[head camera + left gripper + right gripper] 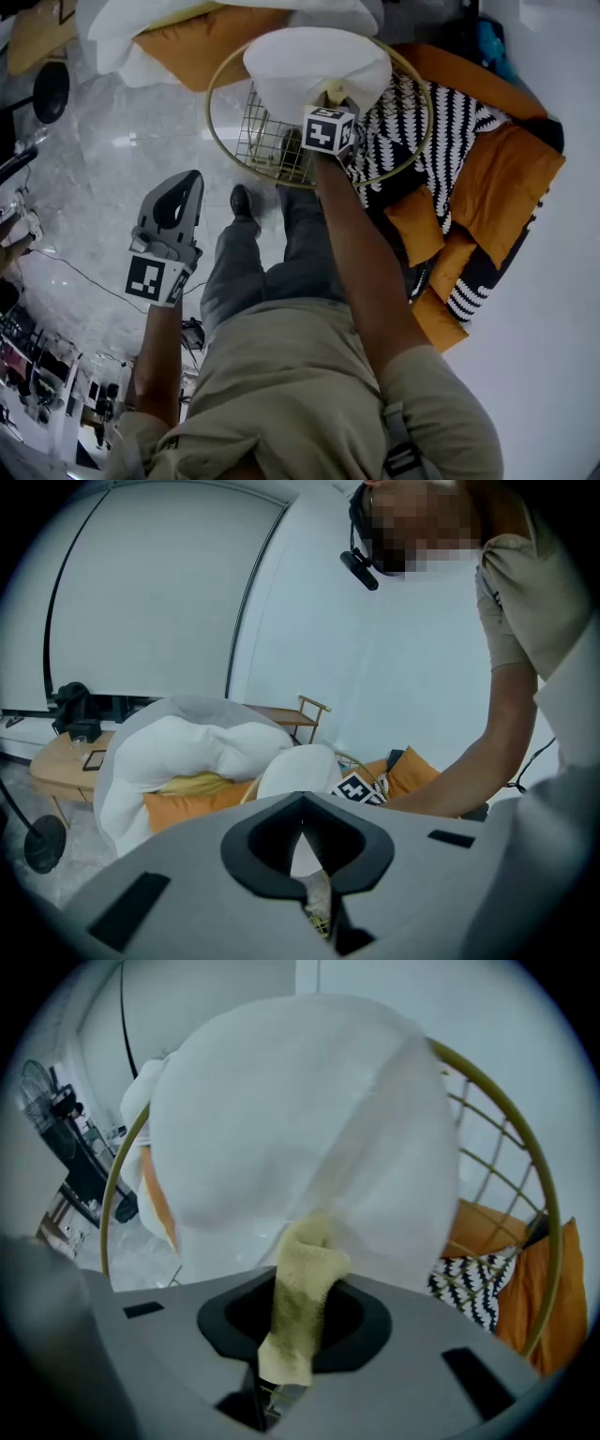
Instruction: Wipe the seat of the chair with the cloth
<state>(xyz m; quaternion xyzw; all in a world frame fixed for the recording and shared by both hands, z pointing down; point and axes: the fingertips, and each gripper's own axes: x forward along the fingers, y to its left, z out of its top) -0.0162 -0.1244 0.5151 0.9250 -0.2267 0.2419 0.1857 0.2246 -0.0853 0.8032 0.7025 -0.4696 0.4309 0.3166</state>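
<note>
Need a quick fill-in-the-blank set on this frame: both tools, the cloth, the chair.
1. The right tool is shut on a ___ cloth.
2. The end of the cloth meets a ___ cushion.
3. The round rim of the chair is ___ in colour.
4. The left tool is shut and holds ___.

Missing words: yellow; white; gold; nothing.
</note>
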